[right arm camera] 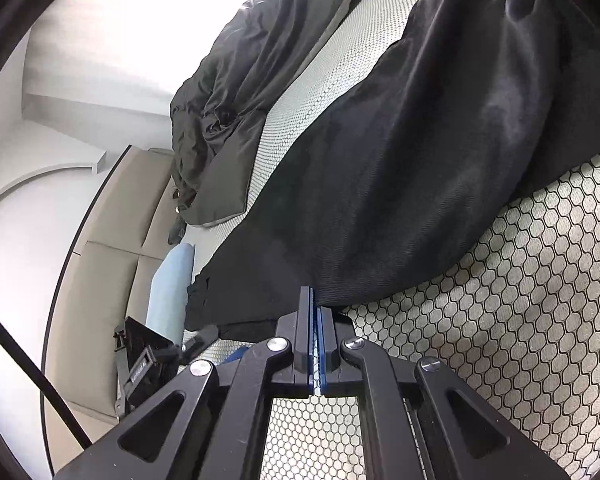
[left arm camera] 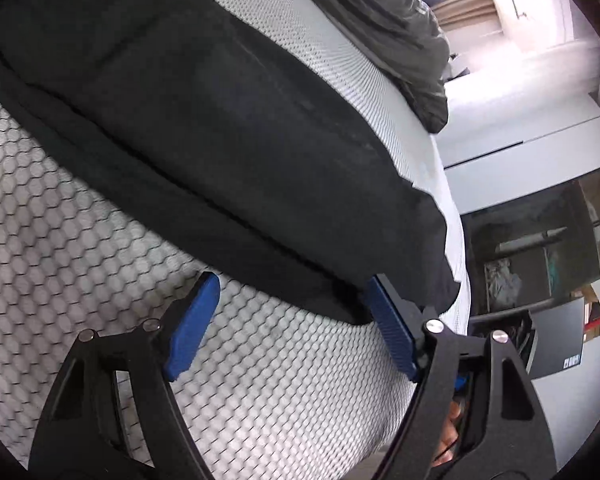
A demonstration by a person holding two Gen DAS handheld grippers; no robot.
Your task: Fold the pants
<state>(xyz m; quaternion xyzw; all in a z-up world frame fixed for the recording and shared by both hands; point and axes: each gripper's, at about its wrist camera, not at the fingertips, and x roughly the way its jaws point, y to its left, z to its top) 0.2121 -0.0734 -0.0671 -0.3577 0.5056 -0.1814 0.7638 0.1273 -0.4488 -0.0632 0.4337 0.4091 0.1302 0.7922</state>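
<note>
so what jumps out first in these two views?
The black pants sprawl lengthwise across the honeycomb-patterned mattress. Left tongs gape at one end, one blue pad against the fabric's edge; right tongs are shut at the pants' near edge. A rumpled dark blanket lies beyond.

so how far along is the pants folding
Done: the black pants lie in a long band on the honeycomb-patterned bed cover. In hand: the right gripper is shut at their edge; the left gripper is open by the other end. Left: the crosswise folds.
</note>
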